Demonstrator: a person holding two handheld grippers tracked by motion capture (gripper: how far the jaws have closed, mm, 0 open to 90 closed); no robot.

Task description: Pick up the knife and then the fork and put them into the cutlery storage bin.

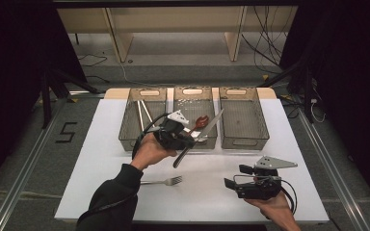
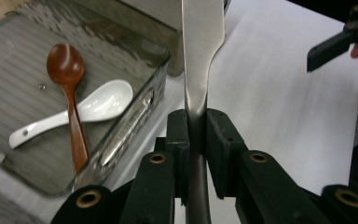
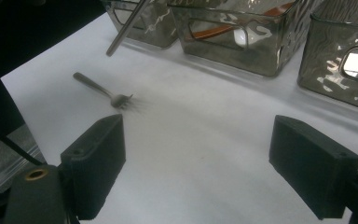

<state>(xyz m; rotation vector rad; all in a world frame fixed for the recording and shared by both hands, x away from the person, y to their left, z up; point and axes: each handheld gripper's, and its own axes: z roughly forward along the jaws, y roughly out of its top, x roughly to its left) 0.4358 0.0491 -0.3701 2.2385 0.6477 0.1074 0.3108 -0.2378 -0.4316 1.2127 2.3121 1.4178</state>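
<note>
My left gripper [image 1: 191, 140] is shut on a steel table knife [image 1: 207, 127], held in the air over the front of the middle bin [image 1: 214, 142]. In the left gripper view the jaws [image 2: 197, 128] clamp the knife [image 2: 202, 46] where handle meets blade, blade pointing away. A brown wooden spoon [image 2: 68, 88] and a white ceramic spoon [image 2: 86, 109] lie in that bin [image 2: 135, 122]. A steel fork [image 1: 164, 181] lies on the white table near the front. My right gripper [image 1: 235, 176] hovers open at the front right, its pads [image 3: 95, 161] wide apart over bare table, the fork [image 3: 105, 91] ahead.
Three grey see-through bins stand in a row at the back of the white table [image 1: 212, 202]. The left bin [image 1: 126, 133] holds pale chopsticks [image 1: 142, 113]; the right bin [image 1: 262, 130] looks empty. Table edges drop to a dark floor.
</note>
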